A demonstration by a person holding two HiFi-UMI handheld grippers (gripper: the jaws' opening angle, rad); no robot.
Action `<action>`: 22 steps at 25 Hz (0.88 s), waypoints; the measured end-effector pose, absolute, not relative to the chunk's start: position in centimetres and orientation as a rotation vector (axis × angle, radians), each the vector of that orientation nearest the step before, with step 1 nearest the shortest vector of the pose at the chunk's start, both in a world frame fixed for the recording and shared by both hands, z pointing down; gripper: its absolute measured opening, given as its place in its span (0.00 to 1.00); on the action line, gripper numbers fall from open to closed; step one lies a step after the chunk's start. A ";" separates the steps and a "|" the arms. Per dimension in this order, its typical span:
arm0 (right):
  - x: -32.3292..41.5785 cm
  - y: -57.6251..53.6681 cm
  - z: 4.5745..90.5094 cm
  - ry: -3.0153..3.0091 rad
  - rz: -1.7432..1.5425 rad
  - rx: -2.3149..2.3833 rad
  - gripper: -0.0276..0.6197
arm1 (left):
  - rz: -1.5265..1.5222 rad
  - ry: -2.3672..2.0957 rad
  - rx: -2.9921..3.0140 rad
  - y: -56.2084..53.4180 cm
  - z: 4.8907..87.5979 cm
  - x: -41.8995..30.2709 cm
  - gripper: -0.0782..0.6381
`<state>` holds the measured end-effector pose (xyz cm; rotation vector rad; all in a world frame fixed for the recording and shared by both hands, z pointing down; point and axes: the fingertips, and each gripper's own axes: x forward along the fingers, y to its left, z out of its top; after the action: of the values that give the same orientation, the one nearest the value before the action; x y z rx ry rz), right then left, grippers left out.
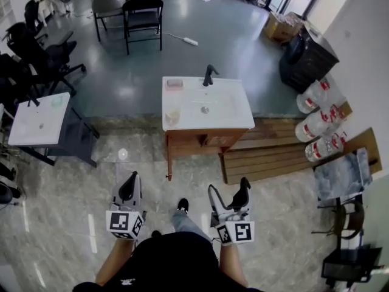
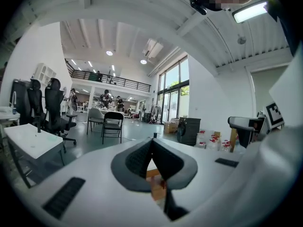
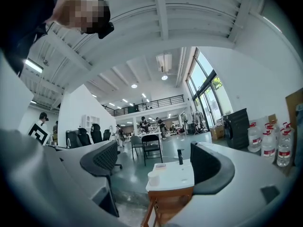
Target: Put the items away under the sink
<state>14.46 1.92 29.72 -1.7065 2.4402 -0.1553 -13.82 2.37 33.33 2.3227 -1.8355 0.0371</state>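
A white sink [image 1: 230, 111] with a black tap [image 1: 208, 75] sits on a wooden cabinet [image 1: 200, 141] some way ahead of me. On its top stand a pale cup [image 1: 172, 116] near the front left and a pink block [image 1: 174, 84] at the back left. My left gripper [image 1: 130, 187] is held low at the left, its jaws shut together with nothing between them. My right gripper [image 1: 228, 191] is held low at the right, open and empty. In the right gripper view the sink [image 3: 180, 176], the cup [image 3: 154, 178] and the tap [image 3: 179, 155] show between the fingers.
A wooden pallet [image 1: 273, 154] lies right of the cabinet, with large water bottles [image 1: 320, 124] behind it. A small white table [image 1: 37, 119] stands at the left, office chairs [image 1: 36, 47] beyond it. A black bin [image 1: 307, 59] is at the far right.
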 end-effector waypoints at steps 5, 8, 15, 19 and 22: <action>15.5 -2.9 29.6 2.460 -0.171 -1.645 0.77 | 0.011 -1.882 2.285 -1.5 33.1 -12.4 0.12; 15.7 -5.4 30.4 2.510 -0.188 -1.614 0.77 | 0.010 -1.904 2.261 -3.5 33.0 -11.7 0.12; 14.5 -10.4 33.5 2.622 -0.235 -1.547 0.77 | 0.085 -1.946 2.198 -6.8 34.9 -11.6 0.12; 13.1 -13.0 36.7 2.648 -0.308 -1.550 0.77 | 0.137 -1.928 2.164 -8.5 37.6 -12.7 0.12; 11.5 -15.0 39.3 2.671 -0.339 -1.556 0.77 | 0.174 -1.912 2.168 -10.5 40.0 -14.0 0.12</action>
<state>11.47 -15.03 39.25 -1.5561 2.6705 -0.3395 -13.99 -10.48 40.04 2.1682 -1.9118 0.1739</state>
